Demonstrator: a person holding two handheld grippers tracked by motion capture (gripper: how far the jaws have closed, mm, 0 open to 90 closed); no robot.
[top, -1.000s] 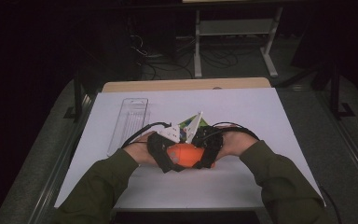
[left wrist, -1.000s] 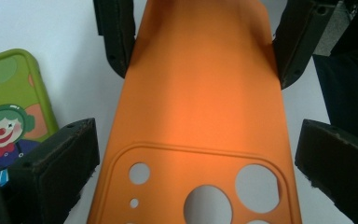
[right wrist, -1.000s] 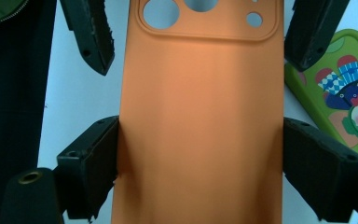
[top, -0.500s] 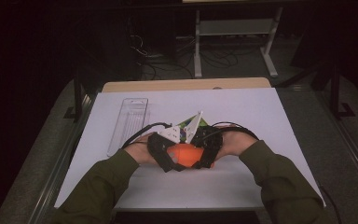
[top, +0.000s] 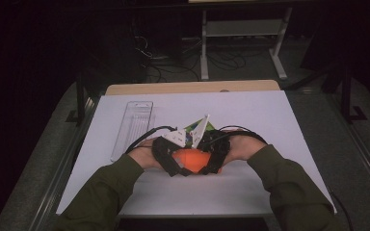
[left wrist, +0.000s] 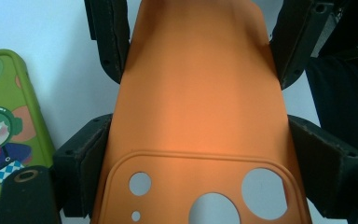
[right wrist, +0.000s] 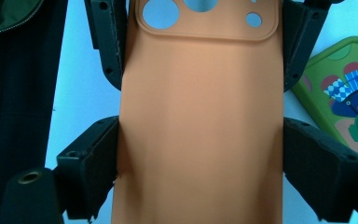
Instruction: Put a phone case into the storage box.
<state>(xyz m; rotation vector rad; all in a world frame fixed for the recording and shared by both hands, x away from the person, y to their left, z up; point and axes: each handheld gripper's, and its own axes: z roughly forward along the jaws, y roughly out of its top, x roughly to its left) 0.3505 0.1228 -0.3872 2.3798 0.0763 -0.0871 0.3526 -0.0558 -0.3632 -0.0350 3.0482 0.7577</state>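
Now both hands level, left gripper [left wrist: 196, 154] just closing on orange case [left wrist: 196, 102], right gripper [right wrist: 200, 158] clamping it too

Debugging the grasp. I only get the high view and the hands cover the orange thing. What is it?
Observer: An orange phone case, with one gripper at each end.
Operator: Is the left gripper actually on it?
Observer: Yes. The left gripper has just been closing its jaws, and its pads now press on the case's two long edges.
Operator: Which end does it have?
Observer: The end with the camera holes. The right gripper clamps the plain end.
Operator: And the green bit behind the hands?
Observer: A green phone case with a clown picture, lying on the white table beside the orange one.
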